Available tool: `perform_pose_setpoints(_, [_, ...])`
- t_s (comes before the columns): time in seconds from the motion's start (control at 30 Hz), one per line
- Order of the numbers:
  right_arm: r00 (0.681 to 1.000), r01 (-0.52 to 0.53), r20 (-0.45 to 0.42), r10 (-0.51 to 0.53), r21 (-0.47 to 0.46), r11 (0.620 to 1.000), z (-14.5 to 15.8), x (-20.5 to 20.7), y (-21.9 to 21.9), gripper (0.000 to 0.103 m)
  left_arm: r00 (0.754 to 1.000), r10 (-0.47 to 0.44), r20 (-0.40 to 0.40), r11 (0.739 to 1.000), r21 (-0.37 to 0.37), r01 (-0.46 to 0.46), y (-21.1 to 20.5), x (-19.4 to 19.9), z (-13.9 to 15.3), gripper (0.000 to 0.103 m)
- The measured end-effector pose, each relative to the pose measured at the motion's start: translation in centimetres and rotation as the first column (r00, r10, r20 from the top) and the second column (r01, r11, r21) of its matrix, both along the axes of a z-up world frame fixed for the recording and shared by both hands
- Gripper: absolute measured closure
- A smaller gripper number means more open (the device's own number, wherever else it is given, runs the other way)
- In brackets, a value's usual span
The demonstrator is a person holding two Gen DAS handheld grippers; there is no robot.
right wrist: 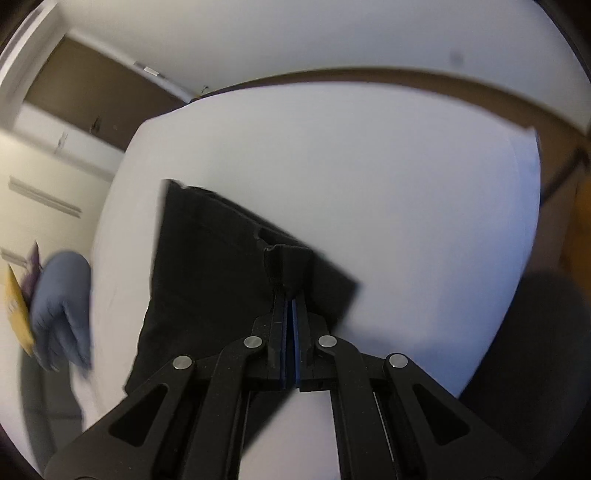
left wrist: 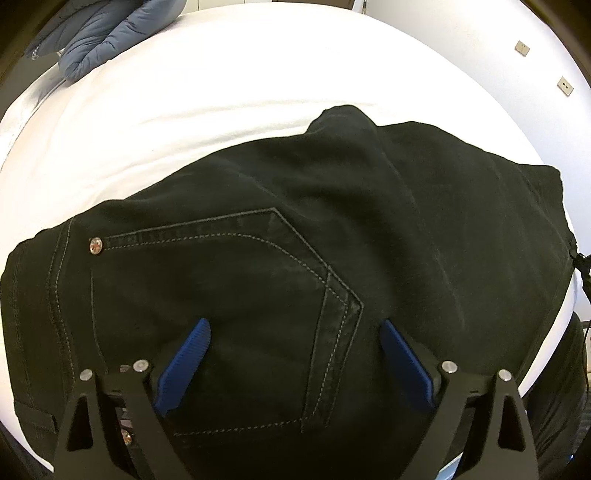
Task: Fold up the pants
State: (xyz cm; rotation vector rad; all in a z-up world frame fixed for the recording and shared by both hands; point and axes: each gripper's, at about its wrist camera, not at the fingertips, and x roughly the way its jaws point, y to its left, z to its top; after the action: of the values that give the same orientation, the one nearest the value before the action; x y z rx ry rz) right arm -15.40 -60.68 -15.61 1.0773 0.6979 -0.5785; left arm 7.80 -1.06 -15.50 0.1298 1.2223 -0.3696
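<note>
Black pants (left wrist: 332, 206) lie spread over a white bed (left wrist: 221, 92), back pocket (left wrist: 240, 295) up, with a silver rivet at its corner. My left gripper (left wrist: 295, 325) hangs just above that pocket, its blue pads wide apart and nothing between them. In the right wrist view the pants (right wrist: 207, 258) lie as a dark strip across the bed (right wrist: 406, 184). My right gripper (right wrist: 289, 295) is shut on a pinch of the black fabric, which stands up in a small fold past the fingertips. This view is motion-blurred.
A blue padded jacket (left wrist: 110, 33) lies at the far left corner of the bed, also seen as a blurred jacket (right wrist: 62, 306) beside something yellow (right wrist: 16, 314). A dark rounded shape (right wrist: 535, 350) sits off the bed's right edge. Wall sockets (left wrist: 565, 85) are on the far wall.
</note>
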Motion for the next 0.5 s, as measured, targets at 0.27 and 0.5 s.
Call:
perform_pose_setpoints(0.27, [1.000,0.009,0.022,-0.009,0.004,1.000,0.6,-0.7,-1.4,0.102,1.000,-0.001,-0.005,1.000,0.029,0.001,-0.6,-0.4,-0.2,0.007])
perform_pose_setpoints(0.5, [1.000,-0.018,0.001,0.018,-0.024,1.000,1.9,-4.0,0.8,0.103,1.000,-0.004,0.003,0.999,0.040,0.004,0.1,-1.6,-0.3,0.007])
